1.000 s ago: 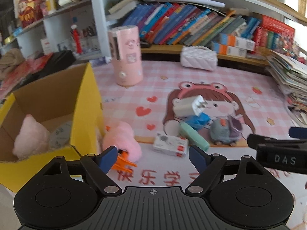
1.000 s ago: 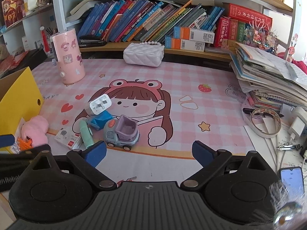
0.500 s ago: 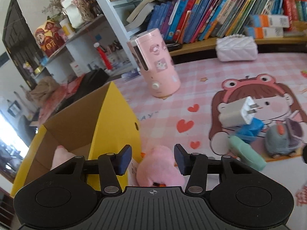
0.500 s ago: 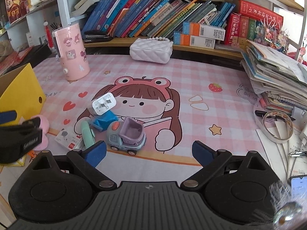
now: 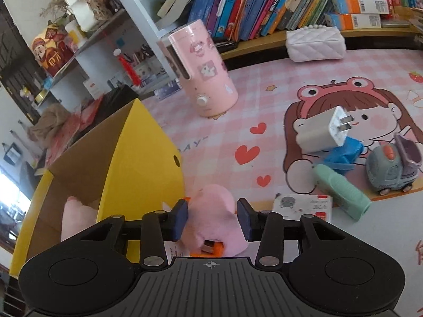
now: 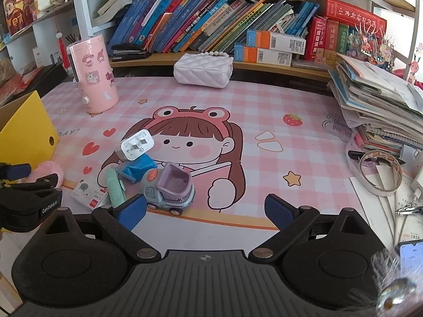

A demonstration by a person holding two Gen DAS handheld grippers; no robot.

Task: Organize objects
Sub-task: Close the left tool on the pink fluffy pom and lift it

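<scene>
My left gripper (image 5: 212,218) is shut on a pink plush toy (image 5: 214,211) with an orange part, beside the open yellow box (image 5: 148,158). The box holds another pink plush (image 5: 76,219). In the right wrist view the left gripper (image 6: 15,182) sits over the pink plush (image 6: 49,170) at the far left. My right gripper (image 6: 205,212) is open and empty above the mat, just behind a toy truck (image 6: 169,187). A white charger (image 6: 137,145), a blue item (image 6: 140,167), a green tube (image 6: 115,187) and a small white card box (image 6: 88,195) lie clustered left of centre.
A pink cylinder appliance (image 6: 93,76) stands at the back left. A white quilted purse (image 6: 203,70) lies by the bookshelf. A stack of papers and books (image 6: 378,105) and a tape roll (image 6: 378,171) fill the right side. A phone (image 6: 411,259) lies at the lower right.
My left gripper has moved toward the box and down onto the pink plush, and its jaws have closed from wide open onto it. The right gripper has crept slightly forward, still open.
</scene>
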